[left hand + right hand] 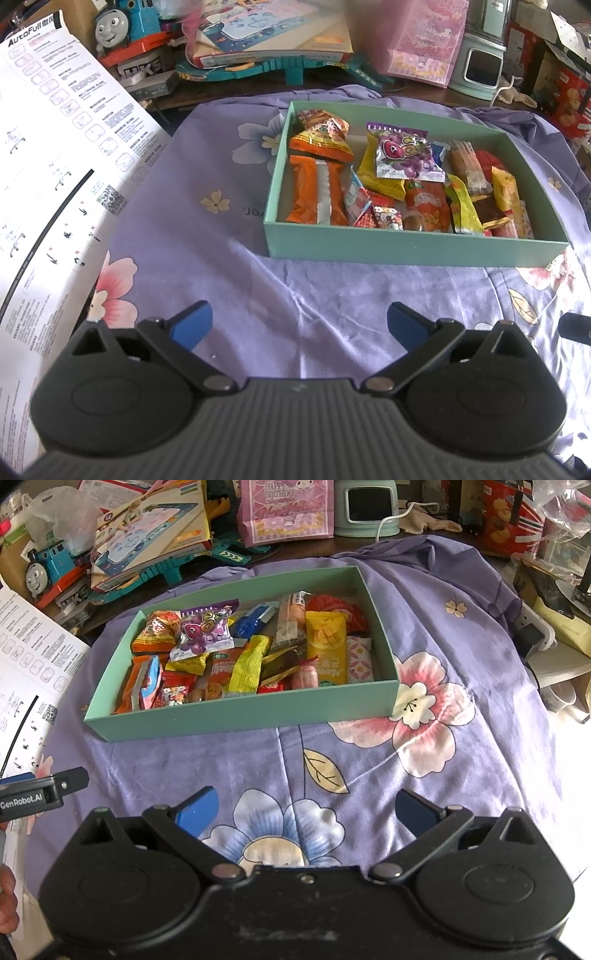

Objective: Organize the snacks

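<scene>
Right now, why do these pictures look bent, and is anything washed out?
Both views are fisheye, so edges curve; left wrist view: the box is sharp, the leaflet bows; right wrist view: glare bleaches the cloth at the right edge.

Mint-green box (243, 710), lilac floral cloth (424, 602), purple grape packet (404, 153), orange wrapper (317, 184)

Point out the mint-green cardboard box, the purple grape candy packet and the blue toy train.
Mint-green cardboard box (413, 252), left wrist view, bare near wall.
Purple grape candy packet (404, 155), left wrist view, middle of its printed front.
Blue toy train (46, 568), right wrist view, its body.
</scene>
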Demonstrator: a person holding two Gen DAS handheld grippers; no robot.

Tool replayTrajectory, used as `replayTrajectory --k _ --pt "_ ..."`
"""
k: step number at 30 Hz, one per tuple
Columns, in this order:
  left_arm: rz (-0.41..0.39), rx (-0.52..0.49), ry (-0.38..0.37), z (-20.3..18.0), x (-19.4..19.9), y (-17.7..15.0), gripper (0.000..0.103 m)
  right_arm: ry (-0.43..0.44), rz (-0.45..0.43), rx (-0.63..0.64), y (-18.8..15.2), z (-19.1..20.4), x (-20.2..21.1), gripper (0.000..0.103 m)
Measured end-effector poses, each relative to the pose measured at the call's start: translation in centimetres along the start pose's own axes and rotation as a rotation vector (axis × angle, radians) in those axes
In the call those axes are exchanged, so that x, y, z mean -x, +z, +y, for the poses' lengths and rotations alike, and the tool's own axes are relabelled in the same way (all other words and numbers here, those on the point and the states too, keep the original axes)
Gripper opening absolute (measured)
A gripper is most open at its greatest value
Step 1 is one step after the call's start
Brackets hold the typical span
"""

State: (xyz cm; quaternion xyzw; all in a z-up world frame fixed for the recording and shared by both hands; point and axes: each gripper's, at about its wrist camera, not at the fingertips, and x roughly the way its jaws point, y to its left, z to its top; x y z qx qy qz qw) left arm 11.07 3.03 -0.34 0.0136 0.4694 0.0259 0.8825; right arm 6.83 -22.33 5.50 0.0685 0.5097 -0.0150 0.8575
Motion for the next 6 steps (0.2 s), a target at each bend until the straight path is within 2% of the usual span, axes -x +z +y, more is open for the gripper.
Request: replayTrajectory --k 6 --pt "-0.002 -0.006 -0.004 0.03 0.05 0.34 0.103 -0.004 0.0 0.008 0.14 0.03 0.0 0.103"
